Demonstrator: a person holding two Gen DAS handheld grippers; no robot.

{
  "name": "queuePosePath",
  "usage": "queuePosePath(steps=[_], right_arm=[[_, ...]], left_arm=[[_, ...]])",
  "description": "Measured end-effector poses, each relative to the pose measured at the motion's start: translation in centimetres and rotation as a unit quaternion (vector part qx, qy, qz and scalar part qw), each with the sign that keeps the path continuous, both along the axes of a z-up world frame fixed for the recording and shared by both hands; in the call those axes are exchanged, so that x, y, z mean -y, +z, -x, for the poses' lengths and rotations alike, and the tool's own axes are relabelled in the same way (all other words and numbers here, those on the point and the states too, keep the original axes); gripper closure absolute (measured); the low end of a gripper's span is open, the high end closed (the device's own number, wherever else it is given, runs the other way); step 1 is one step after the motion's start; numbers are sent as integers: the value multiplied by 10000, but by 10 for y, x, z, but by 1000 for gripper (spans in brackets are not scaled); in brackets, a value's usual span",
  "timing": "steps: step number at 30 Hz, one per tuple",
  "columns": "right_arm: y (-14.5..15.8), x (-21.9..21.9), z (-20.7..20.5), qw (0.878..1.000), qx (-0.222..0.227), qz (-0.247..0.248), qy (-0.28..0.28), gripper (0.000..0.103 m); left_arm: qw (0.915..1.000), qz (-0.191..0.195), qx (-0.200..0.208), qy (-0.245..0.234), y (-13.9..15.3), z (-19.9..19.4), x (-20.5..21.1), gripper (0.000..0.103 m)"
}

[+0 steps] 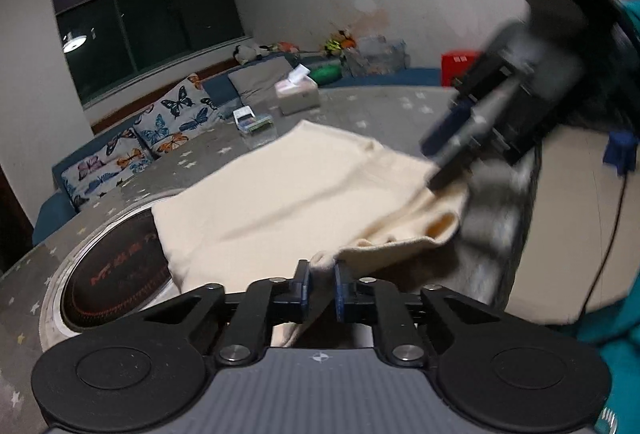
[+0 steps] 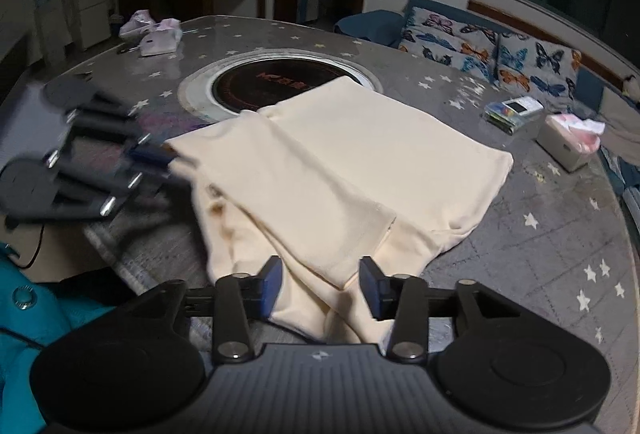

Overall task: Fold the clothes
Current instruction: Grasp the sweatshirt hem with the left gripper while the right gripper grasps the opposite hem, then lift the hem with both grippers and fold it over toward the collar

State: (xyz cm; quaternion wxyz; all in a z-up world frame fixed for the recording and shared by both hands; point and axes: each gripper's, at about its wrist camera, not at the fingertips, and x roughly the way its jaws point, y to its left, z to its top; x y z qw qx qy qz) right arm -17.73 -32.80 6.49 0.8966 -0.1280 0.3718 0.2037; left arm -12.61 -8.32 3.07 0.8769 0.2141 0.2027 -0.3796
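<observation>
A cream garment [image 2: 344, 161] lies partly folded on the grey star-patterned round table [image 2: 540, 234], one part laid over the rest. It also shows in the left wrist view [image 1: 288, 201]. My left gripper [image 1: 322, 284] is shut on a corner of the cream garment at its near edge; it shows blurred in the right wrist view [image 2: 160, 153]. My right gripper [image 2: 322, 288] is open, its fingers on either side of the garment's near folded edge. In the left wrist view it appears blurred at the garment's right edge [image 1: 444, 165].
A round black induction hob [image 2: 280, 83] is set in the table's middle, partly under the garment. A tissue box [image 2: 568, 141] and a small pack [image 2: 512, 111] sit at the right. Pink bags [image 2: 154, 33] sit far left. A butterfly-cushioned sofa [image 2: 500, 45] stands behind.
</observation>
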Motion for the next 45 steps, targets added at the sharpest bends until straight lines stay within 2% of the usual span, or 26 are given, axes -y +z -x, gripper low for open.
queuePosePath(steps=[5, 10, 14, 16, 18, 23, 26, 32, 34, 35, 36, 41, 45], right_arm=[[3, -6, 8, 9994, 107, 42, 320, 51], [-10, -13, 0, 9992, 214, 38, 335, 51], [-22, -9, -20, 9997, 54, -171, 165, 60], [-25, -8, -26, 9995, -26, -261, 162, 69], [-27, -9, -29, 9993, -58, -315, 192, 84], [-21, -3, -35, 9990, -23, -443, 49, 89], [-17, -2, -37, 9987, 27, -503, -8, 89], [-10, -3, -38, 9984, 159, -533, -55, 91], [-9, -4, -37, 9984, 208, -522, -62, 92], [-8, -5, -36, 9984, 233, -517, -65, 92], [-7, -4, -34, 9983, 263, -525, -59, 93], [4, -3, -22, 9975, 415, -571, -29, 93], [23, 0, 0, 9965, 541, -624, 100, 93]], left_arm=[[9987, 346, -287, 256, 12, -34, 8, 93], [9962, 438, -604, 439, 7, -58, 15, 93], [9960, 444, -645, 421, 5, -59, 14, 93], [9957, 467, -679, 433, 4, -58, 11, 90], [9958, 441, -659, 446, 3, -53, 7, 83], [9981, 162, -411, 425, 0, -34, -10, 62], [9988, -54, -307, 387, -5, -24, -19, 62], [9979, -526, 40, 365, -21, -16, -29, 63], [9976, -558, 73, 404, -23, -18, -30, 77], [9977, -521, 25, 424, -23, -20, -31, 87], [9979, -459, -13, 447, -22, -21, -32, 90], [9988, -117, -23, 471, -6, -9, -40, 92], [9992, 91, -22, 396, 16, 15, -48, 92]])
